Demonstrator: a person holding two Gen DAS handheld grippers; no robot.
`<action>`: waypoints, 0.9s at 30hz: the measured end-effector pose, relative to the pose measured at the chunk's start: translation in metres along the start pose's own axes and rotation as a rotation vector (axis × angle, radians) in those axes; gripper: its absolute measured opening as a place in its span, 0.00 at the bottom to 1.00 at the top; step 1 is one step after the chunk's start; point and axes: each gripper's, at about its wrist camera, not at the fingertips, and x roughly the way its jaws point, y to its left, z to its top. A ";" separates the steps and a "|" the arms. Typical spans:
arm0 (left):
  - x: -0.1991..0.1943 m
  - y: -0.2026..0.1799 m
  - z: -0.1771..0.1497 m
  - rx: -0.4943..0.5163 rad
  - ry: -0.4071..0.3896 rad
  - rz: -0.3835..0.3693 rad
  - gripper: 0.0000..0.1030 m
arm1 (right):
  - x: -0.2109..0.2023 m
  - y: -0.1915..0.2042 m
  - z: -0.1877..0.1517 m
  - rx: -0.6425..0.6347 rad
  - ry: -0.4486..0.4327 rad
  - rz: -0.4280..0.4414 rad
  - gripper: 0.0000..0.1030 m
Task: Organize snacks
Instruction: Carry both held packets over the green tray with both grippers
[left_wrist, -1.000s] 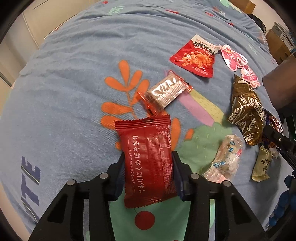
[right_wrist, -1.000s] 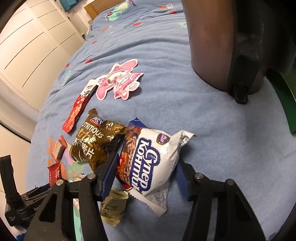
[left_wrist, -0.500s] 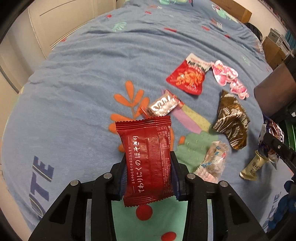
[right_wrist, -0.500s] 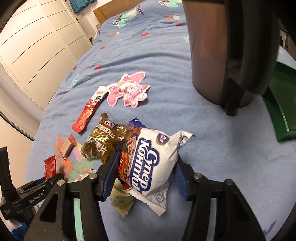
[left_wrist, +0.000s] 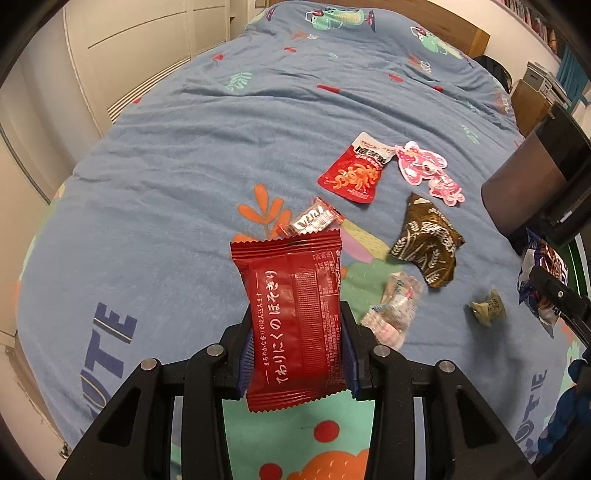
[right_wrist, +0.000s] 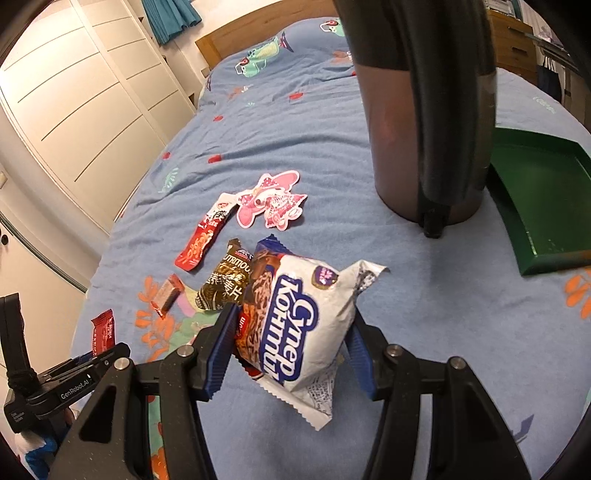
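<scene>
My left gripper is shut on a dark red snack packet with Japanese print and holds it above the blue bedspread. My right gripper is shut on a white and blue snack bag, also lifted off the bed. On the bed lie a red spicy-snack pouch, a pink cartoon-shaped packet, a brown and gold bag, a small red-ended bar, a clear wrapped sweet and a small gold wrapped piece.
A dark cylindrical bin stands on the bed at the right. A green tray lies beside it, further right. White wardrobe doors run along the left of the bed. A wooden headboard is at the far end.
Both grippers have risen with their packets held. The bed and the loose snacks look further away than before.
</scene>
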 end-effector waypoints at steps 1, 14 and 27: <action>-0.003 -0.001 -0.001 0.002 -0.004 0.001 0.33 | -0.005 0.000 -0.001 0.000 -0.006 0.002 0.99; -0.033 -0.056 -0.013 0.103 -0.018 -0.042 0.33 | -0.063 -0.045 -0.015 0.027 -0.064 -0.033 0.98; -0.049 -0.193 -0.041 0.386 0.003 -0.180 0.33 | -0.117 -0.150 -0.034 0.123 -0.118 -0.182 0.99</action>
